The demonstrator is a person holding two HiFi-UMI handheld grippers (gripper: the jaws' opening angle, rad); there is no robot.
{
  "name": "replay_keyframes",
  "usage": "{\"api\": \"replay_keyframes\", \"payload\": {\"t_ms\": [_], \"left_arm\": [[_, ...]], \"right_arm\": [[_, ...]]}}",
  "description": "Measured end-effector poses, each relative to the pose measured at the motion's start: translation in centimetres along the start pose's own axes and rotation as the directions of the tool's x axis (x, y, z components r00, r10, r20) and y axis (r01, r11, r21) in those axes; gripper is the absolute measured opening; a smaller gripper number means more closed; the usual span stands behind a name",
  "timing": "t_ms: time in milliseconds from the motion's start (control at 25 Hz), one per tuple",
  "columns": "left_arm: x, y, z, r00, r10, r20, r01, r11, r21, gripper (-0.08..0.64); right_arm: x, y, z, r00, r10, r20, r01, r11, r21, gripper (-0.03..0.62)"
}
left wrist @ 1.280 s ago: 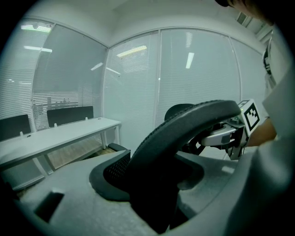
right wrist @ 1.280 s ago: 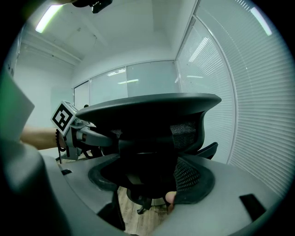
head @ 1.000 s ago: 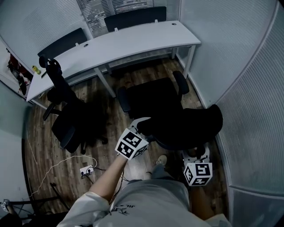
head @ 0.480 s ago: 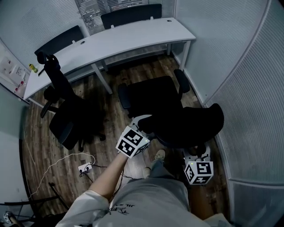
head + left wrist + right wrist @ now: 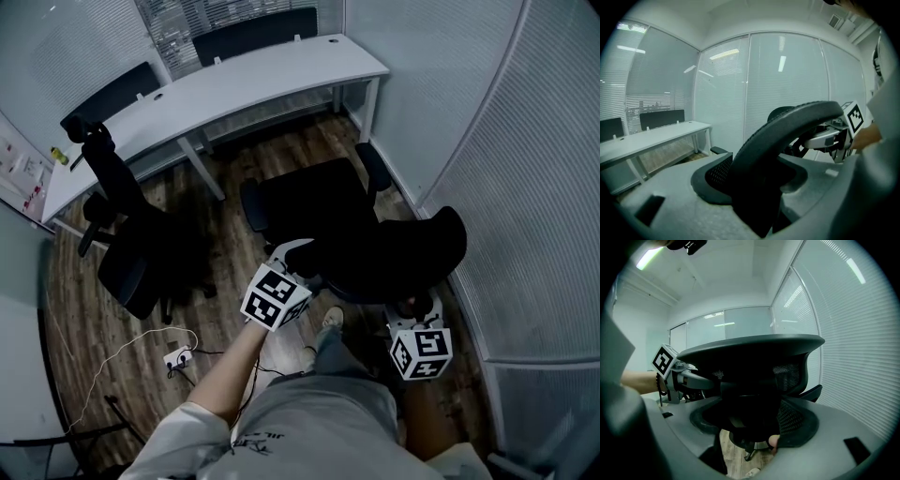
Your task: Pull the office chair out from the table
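Office chair (image 5: pixel 314 208): centre frame, seat clear of the table (image 5: pixel 216 86) at top. Your left gripper (image 5: pixel 298 255) and right gripper (image 5: pixel 412 311) both clamp its backrest (image 5: pixel 405 251). Pull-out looks nearly complete; release remains.

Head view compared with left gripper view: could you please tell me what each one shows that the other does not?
Only the head view shows the second chair at the left, the power strip on the wooden floor, and the person's shoe. Only the left gripper view shows the ceiling vent and, up close, the left claw with its jaws closed on the backrest rim of the office chair. Both show the white table, that office chair, and the right claw at its backrest.
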State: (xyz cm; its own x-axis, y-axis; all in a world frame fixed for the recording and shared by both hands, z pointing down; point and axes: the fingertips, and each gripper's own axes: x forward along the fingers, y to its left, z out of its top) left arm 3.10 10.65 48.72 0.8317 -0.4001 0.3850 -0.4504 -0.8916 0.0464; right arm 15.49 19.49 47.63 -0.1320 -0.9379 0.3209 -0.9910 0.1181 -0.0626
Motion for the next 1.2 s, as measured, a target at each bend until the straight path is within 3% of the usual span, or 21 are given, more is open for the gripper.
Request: {"api": "replay_keyframes", "payload": {"t_ms": [800, 1200], "left_arm": [[1.0, -7.6, 0.2, 1.0, 0.001, -0.004, -0.001, 1.0, -0.018, 0.236], [1.2, -9.1, 0.6, 1.0, 0.03, -0.01, -0.03, 1.0, -0.006, 0.235]], "right_arm": [[-6.1, -3.6, -2.0, 0.999, 0.031, -0.031, -0.032, 1.0, -0.002, 0.275], [-7.3, -4.6, -2.0, 0.995, 0.074, -0.063, -0.075, 0.997, -0.012, 0.275]]}}
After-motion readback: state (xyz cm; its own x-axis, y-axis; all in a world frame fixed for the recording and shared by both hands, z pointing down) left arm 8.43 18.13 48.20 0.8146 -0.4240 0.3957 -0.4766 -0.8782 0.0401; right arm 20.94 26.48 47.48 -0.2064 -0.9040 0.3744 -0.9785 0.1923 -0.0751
